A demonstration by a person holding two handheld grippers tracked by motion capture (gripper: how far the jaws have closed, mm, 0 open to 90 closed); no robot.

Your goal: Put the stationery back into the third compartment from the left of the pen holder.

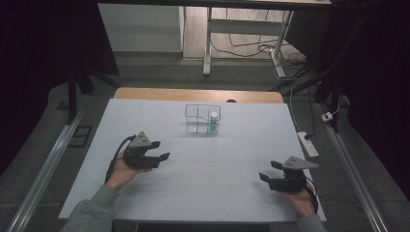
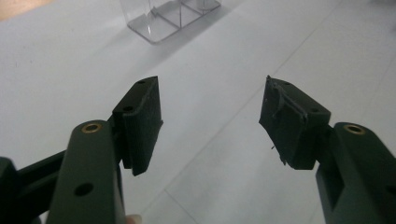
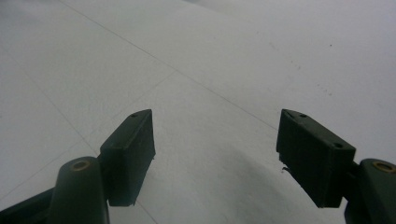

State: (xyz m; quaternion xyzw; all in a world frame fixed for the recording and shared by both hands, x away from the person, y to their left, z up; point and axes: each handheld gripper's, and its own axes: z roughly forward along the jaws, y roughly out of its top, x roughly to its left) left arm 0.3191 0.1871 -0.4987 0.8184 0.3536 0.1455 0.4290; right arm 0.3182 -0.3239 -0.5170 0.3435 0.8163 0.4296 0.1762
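High view: a clear divided box [image 1: 202, 118] stands at the upper centre of the frame, on the far half of the white table [image 1: 145, 193]. A small bottle [image 1: 213, 122] with a white cap and a green body stands upright in the box's right-hand compartment. The left gripper [image 1: 162, 151] sits at middle left and the right gripper [image 1: 268, 171] at lower right, both well apart from the box and neither touching anything.

The bottle lies up and to the right of the left gripper, up and to the left of the right one. The left gripper looks the nearer of the two, so a reach from that side seems the shorter. The bottle's long axis is vertical, and the box's longer side runs left to right across the frame.

In the left gripper view the jaws stand wide apart and empty, with the box corner [image 2: 161, 21] at the top centre. In the right gripper view the right gripper [image 3: 215, 154] is likewise spread wide over bare table.

No brand, label or writing can be read; the bottle is too small to tell.
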